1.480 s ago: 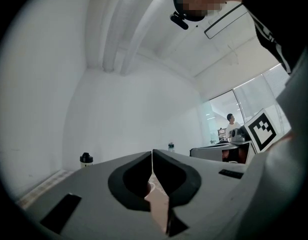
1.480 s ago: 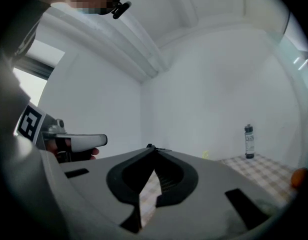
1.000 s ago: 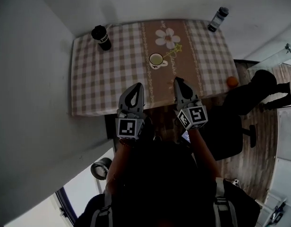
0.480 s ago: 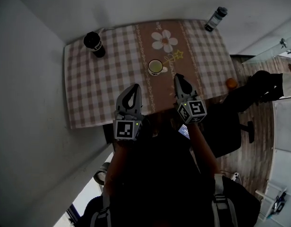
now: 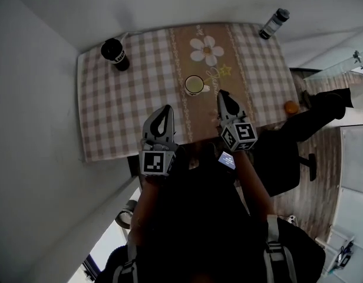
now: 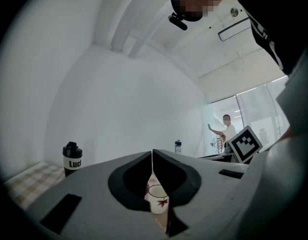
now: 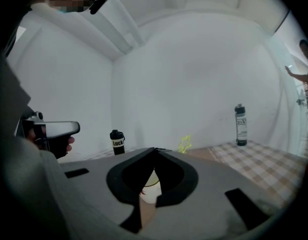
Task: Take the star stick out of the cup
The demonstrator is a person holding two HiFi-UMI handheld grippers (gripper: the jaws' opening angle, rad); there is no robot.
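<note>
A white cup [image 5: 194,85] stands upright near the middle of the checked table [image 5: 122,105]. A yellow star stick [image 5: 224,70] leans out of it toward the right, star end up. The star [image 7: 184,144] also shows over the right gripper's jaws, and the cup [image 6: 158,199] shows behind the left gripper's jaws. My left gripper [image 5: 165,109] hovers over the table's near edge, left of the cup, shut and holding nothing. My right gripper [image 5: 223,95] is just right of and nearer than the cup, jaws shut, empty.
A black tumbler [image 5: 115,54] stands at the table's far left and a dark water bottle [image 5: 272,23] at its far right corner. An orange ball [image 5: 291,107] lies by the right edge. White walls hem the table at the left and back; a black chair [image 5: 290,158] is at the right.
Both grippers have advanced over the table's near edge toward the cup. The view has shifted slightly; the cup and stick have not moved.
</note>
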